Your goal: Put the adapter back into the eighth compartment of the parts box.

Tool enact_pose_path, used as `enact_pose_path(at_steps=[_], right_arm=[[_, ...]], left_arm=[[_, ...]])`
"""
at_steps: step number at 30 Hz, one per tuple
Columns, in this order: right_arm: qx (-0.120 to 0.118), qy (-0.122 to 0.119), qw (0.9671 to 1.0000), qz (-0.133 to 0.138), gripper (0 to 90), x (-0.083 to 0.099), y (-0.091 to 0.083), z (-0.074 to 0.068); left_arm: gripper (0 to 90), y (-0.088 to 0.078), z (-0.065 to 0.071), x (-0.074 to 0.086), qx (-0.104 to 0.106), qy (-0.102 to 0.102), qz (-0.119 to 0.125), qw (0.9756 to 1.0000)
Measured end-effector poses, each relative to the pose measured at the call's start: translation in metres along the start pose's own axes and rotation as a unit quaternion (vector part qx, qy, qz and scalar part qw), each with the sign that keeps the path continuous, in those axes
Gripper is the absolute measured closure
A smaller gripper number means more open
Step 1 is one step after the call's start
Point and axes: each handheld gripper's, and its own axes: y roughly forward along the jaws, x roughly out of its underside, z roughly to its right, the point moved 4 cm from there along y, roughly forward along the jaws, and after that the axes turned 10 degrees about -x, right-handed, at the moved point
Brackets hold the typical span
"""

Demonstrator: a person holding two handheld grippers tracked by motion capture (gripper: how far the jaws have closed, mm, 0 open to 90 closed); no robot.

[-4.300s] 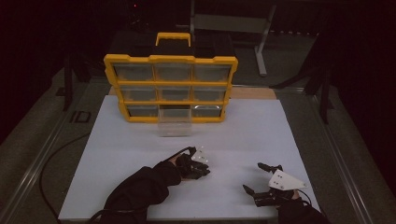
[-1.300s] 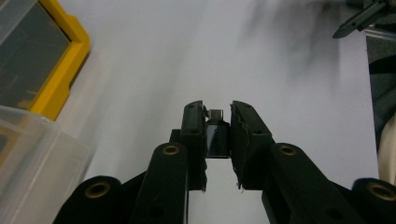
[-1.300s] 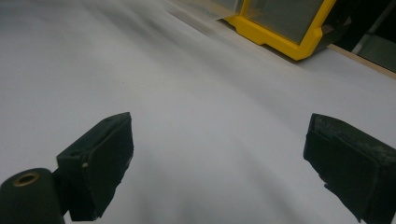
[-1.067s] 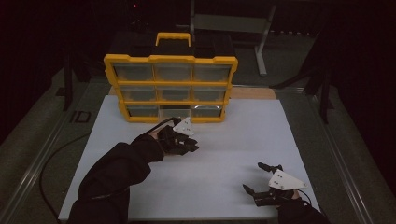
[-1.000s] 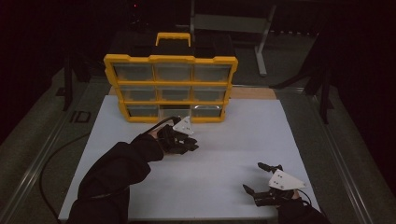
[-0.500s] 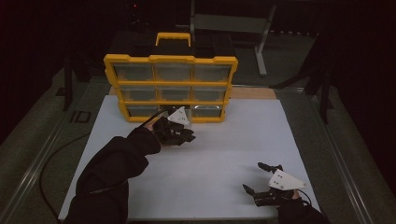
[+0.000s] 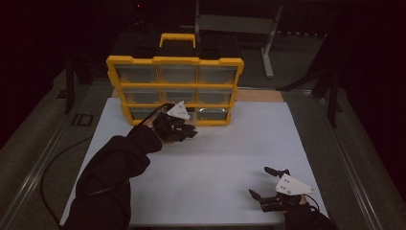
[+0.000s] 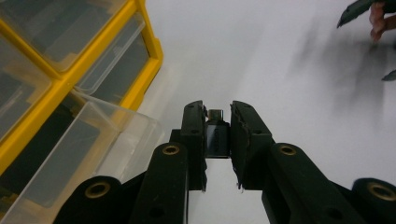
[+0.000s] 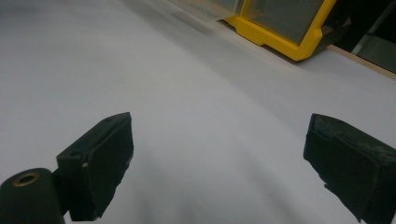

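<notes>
- The high view is dim: the room around the table is almost black, and the white tabletop is the only bright area, in a flat grey tone.
- The high view is soft and grainy; the yellow organiser at the table's far edge keeps its colour, but its drawers lack fine detail.
- In the left gripper view the tabletop is bright, nearly washed out, with smeared grey shadows toward the top right corner.
- There the jaws are sharp; the clear drawer beside them looks hazy.
- In the right gripper view light falls evenly and the far tabletop blurs.
</notes>
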Motion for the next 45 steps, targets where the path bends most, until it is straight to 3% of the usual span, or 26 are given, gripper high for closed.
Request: enact_pose_path(at_steps=[17, 29, 45], right_arm=[[0.0, -0.001, 1.0, 0.001, 8.3, 0.0, 0.0, 0.0], [0.0, -0.001, 1.0, 0.002, 8.3, 0.0, 0.0, 0.0], [-0.001, 0.0, 1.0, 0.0, 8.4, 0.0, 0.0, 0.0]], left_arm=[[75.8, -0.002, -0.025, -0.004, -0.043, -0.047, 0.008, 0.9979], [75.8, 0.002, -0.036, -0.003, -0.083, -0.081, 0.015, 0.9932], [75.7, 0.016, -0.044, 0.011, -0.107, -0.107, 0.033, 0.9879]])
